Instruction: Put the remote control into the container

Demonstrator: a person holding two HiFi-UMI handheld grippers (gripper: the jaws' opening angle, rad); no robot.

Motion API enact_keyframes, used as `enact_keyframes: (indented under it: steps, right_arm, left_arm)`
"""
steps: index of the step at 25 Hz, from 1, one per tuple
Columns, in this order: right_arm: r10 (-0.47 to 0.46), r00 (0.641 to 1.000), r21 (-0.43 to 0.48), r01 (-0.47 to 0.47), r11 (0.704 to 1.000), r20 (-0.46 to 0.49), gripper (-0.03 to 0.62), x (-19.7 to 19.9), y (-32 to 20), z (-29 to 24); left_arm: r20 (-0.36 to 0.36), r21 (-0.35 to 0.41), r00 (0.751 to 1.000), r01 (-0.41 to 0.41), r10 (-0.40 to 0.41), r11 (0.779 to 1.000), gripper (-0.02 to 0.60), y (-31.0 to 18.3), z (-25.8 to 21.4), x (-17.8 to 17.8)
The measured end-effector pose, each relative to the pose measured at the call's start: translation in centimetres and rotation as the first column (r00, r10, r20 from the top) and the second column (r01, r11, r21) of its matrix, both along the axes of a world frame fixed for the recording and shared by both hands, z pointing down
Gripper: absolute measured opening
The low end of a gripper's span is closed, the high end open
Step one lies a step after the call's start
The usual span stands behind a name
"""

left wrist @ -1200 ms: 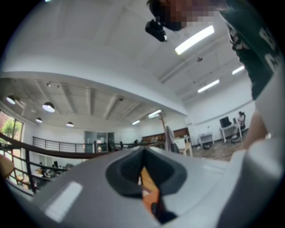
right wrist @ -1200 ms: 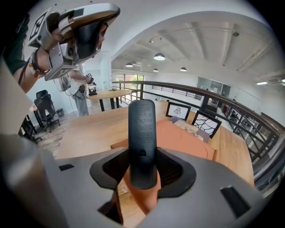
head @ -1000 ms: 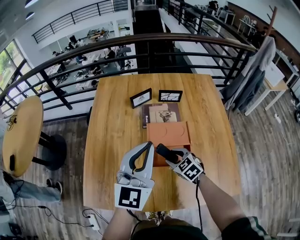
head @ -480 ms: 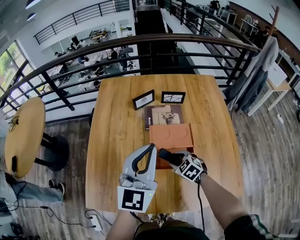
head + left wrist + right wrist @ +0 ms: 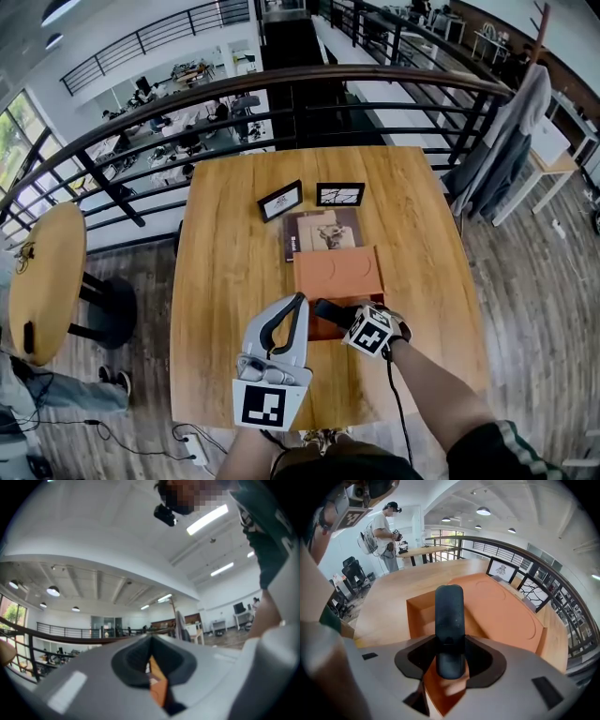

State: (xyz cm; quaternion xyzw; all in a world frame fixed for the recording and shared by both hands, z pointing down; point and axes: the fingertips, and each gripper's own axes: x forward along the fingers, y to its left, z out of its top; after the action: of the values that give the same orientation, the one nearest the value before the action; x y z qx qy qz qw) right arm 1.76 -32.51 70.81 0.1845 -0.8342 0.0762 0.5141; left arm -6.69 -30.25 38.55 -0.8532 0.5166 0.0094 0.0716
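The orange container [image 5: 337, 270] lies mid-table, its flat lid part on the far side and an open compartment [image 5: 423, 612] at the near end. My right gripper [image 5: 339, 317] is shut on the black remote control [image 5: 328, 310], which points steeply down and hangs over that open compartment. In the right gripper view the remote control [image 5: 449, 616] sticks out past the jaws over the container [image 5: 501, 613]. My left gripper [image 5: 299, 301] hovers just left of the container, its jaws meeting at the tip with nothing held. The left gripper [image 5: 151, 639] looks out level, above the table.
Two small picture frames [image 5: 281, 199] [image 5: 339, 194] stand behind a brown book [image 5: 322, 230] beyond the container. The wooden table [image 5: 225, 272] ends at a black railing [image 5: 281, 89]. A round table [image 5: 42, 272] stands to the left. A person [image 5: 386, 529] stands in the distance.
My right gripper has sunk with the remote control towards the container's open near end and tipped further down. The left gripper has stayed in place.
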Motion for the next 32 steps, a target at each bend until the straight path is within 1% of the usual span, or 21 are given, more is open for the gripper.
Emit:
enact_keyframes:
  steps: [8, 14, 17, 21, 24, 32]
  right_arm:
    - [-0.026, 0.997, -0.046, 0.022, 0.999, -0.075, 0.198, 0.4, -0.1, 1.8]
    - [-0.036, 0.993, -0.065, 0.029, 0.997, -0.113, 0.198, 0.3, -0.5, 3.0]
    - [-0.04, 0.989, -0.072, 0.03, 0.997, -0.141, 0.198, 0.3, -0.7, 3.3]
    - [-0.053, 0.984, -0.084, 0.039, 0.996, -0.171, 0.198, 0.2, -0.6, 3.6]
    - [-0.048, 0.98, -0.09, 0.031, 0.995, -0.195, 0.198, 0.4, -0.5, 4.0]
    - [-0.056, 0.98, -0.1, 0.038, 0.994, -0.19, 0.198, 0.4, -0.7, 4.4]
  left_arm:
    - [-0.003, -0.011, 1.0, 0.005, -0.005, 1.0, 0.0, -0.2, 0.6, -0.2]
    - [0.002, -0.028, 1.0, 0.018, -0.018, 0.999, 0.0, -0.4, 1.2, -0.7]
    - [0.009, -0.025, 1.0, 0.016, -0.016, 1.0, 0.0, -0.6, 1.4, -0.7]
    - [-0.008, -0.033, 1.0, 0.013, -0.013, 0.999, 0.0, -0.5, 1.3, -0.5]
    - [0.002, -0.038, 1.0, 0.009, -0.009, 0.999, 0.0, -0.3, 1.4, -0.4]
    - [0.002, -0.041, 1.0, 0.012, -0.012, 0.999, 0.0, -0.7, 1.7, -0.1]
